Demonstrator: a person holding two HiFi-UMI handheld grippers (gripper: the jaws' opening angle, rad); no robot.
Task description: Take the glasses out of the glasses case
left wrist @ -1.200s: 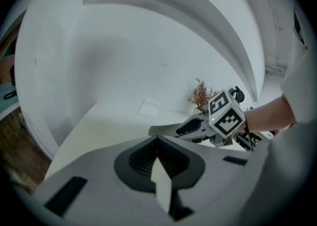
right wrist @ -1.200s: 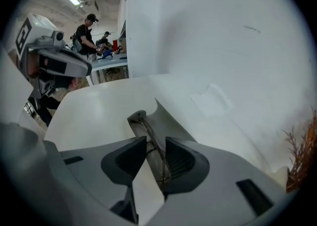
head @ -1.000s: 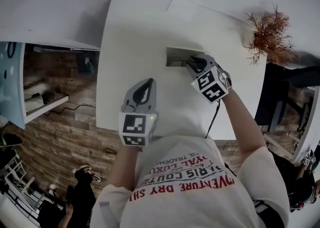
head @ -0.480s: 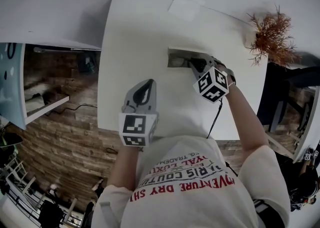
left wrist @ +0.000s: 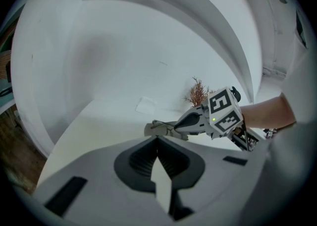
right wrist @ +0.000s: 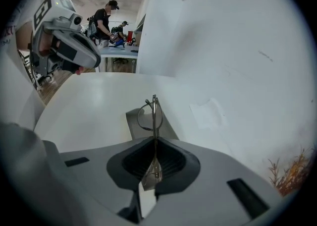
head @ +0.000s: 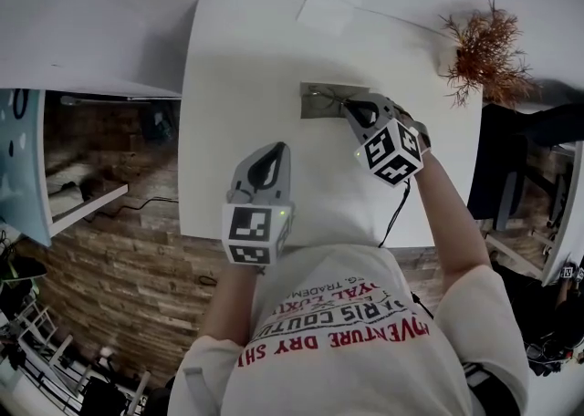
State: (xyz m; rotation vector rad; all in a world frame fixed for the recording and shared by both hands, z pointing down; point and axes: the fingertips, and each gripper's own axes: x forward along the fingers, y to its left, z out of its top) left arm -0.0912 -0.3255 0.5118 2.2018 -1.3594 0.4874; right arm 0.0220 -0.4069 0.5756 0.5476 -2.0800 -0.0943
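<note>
The thin metal-framed glasses [right wrist: 151,113] stand folded on edge between the pads of my right gripper [right wrist: 155,141], which is shut on them. They hang just above the open grey glasses case [right wrist: 134,121] lying flat on the white table [head: 246,58]. In the head view my right gripper [head: 351,111] sits at the case's [head: 319,99] right end. My left gripper [head: 267,157] hovers shut and holding nothing near the table's front edge. Its own view shows its jaws [left wrist: 158,143] pointing at the right gripper [left wrist: 176,127] and the case [left wrist: 151,130].
A white cloth or paper [head: 326,11] lies at the table's far edge. A dried reddish plant [head: 488,49] stands at the far right corner. A white wall runs behind the table. People stand at benches far off [right wrist: 105,19].
My right gripper has closed at the case and lifted slightly with the glasses in it. The left gripper has stayed where it was.
</note>
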